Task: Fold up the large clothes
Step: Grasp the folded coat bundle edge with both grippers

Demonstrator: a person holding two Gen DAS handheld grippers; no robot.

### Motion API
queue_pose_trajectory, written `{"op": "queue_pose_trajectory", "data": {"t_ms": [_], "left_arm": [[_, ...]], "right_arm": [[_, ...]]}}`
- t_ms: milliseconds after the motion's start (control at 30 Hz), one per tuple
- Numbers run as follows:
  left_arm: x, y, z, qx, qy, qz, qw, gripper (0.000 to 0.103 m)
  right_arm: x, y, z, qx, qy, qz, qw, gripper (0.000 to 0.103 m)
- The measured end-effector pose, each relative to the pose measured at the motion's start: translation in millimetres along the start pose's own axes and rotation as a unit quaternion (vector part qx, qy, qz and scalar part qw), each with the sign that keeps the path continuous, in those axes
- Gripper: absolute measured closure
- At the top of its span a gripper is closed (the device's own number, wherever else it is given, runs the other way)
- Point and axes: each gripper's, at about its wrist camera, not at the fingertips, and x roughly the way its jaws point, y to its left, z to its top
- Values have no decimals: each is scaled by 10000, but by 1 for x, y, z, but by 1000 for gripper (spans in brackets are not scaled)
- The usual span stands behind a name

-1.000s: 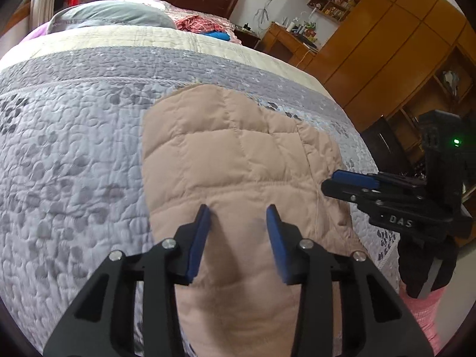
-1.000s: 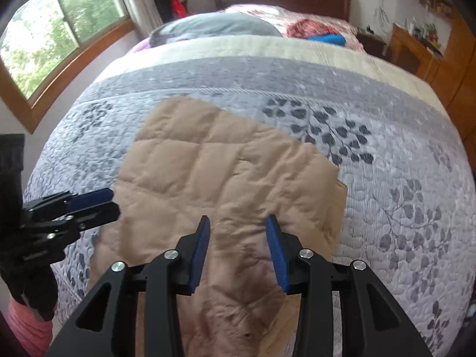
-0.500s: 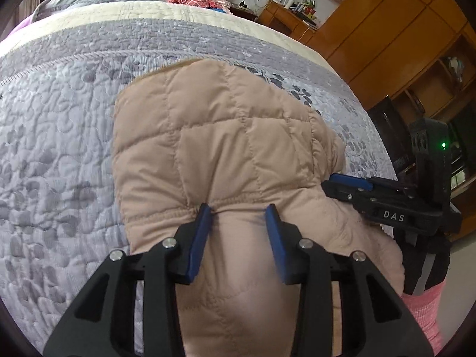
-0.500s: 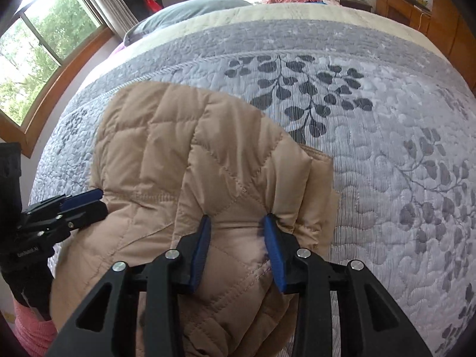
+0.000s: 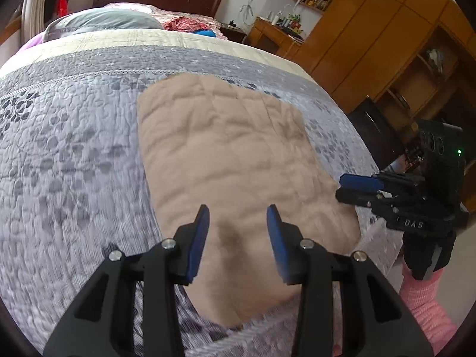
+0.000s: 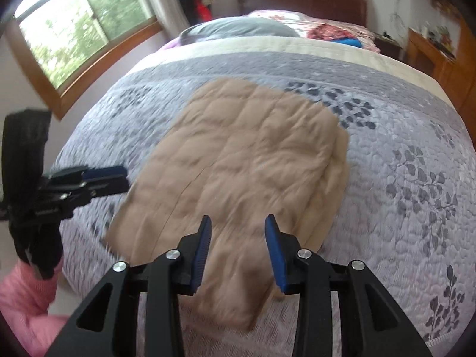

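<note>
Left-view fingers [image 5: 198, 239]: standing apart on left gripper [image 5: 237, 232], gripping nothing, hovering over jacket [image 5: 226, 160].
Left-view jacket: lying folded mid-bedspread [image 5: 65, 154], near edge by the bed's foot.
Right-view fingers [image 6: 201, 247]: parted on right gripper [image 6: 238, 241], empty.
Right-view handling: likely handling light, soft, puffy; pinching near corners [image 6: 235, 312] seeming best.
Texture: quilted tan squares, rectangular.
</note>
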Motion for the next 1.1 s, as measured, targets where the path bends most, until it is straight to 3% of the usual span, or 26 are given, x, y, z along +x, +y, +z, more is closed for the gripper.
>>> {"op": "queue_pose_trajectory", "data": {"t_ms": [200, 433, 633, 933, 1100], "left_arm": [[14, 2, -17, 134, 117, 349, 9992, 64], [38, 19, -31, 119, 294, 396, 9987, 57], [43, 18, -36, 196, 222, 558, 9980, 56], [16, 36, -28, -375, 316, 5, 9988, 57], [-6, 51, -28, -583, 98, -16, 9982, 55]], "right_arm": [[8, 3, -20, 11, 81, -83, 9999, 65], [52, -13, -37, 246, 448, 161, 9986, 66], [62, -13, -46, 254, 311, 131, 9991, 66], [29, -26, -43, 659, 112, 583, 9961, 62], [4, -42, -44, 1019, -167, 957, 9900, 48]]}}
